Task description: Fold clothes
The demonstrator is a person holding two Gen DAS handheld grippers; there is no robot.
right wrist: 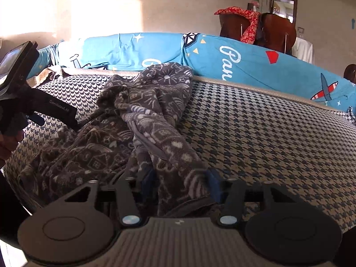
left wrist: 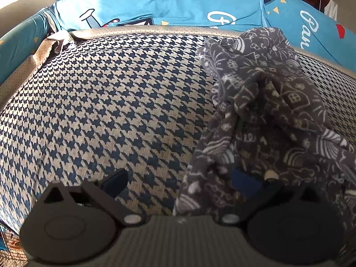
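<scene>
A grey fleece garment (left wrist: 262, 111) with white doodle print lies crumpled on a houndstooth cushion (left wrist: 106, 102). In the left wrist view my left gripper (left wrist: 180, 183) stands open and wide. Its left finger is over bare cushion, and a flap of the garment drapes over its right finger. In the right wrist view the garment (right wrist: 142, 115) runs from the back rim toward the camera. My right gripper (right wrist: 180, 183) has a thick fold of it filling the gap between the blue pads (right wrist: 148, 181), which touch the cloth on both sides. The left gripper (right wrist: 55, 120) shows at the far left, its tip at the garment's edge.
A blue printed sheet (right wrist: 233, 66) covers the backrest behind the cushion. Brown wooden chairs with a red cloth (right wrist: 247, 22) stand beyond it by a sunlit wall. A hand (right wrist: 9, 142) holds the left gripper at the left edge. Bare houndstooth cushion (right wrist: 278, 133) lies right of the garment.
</scene>
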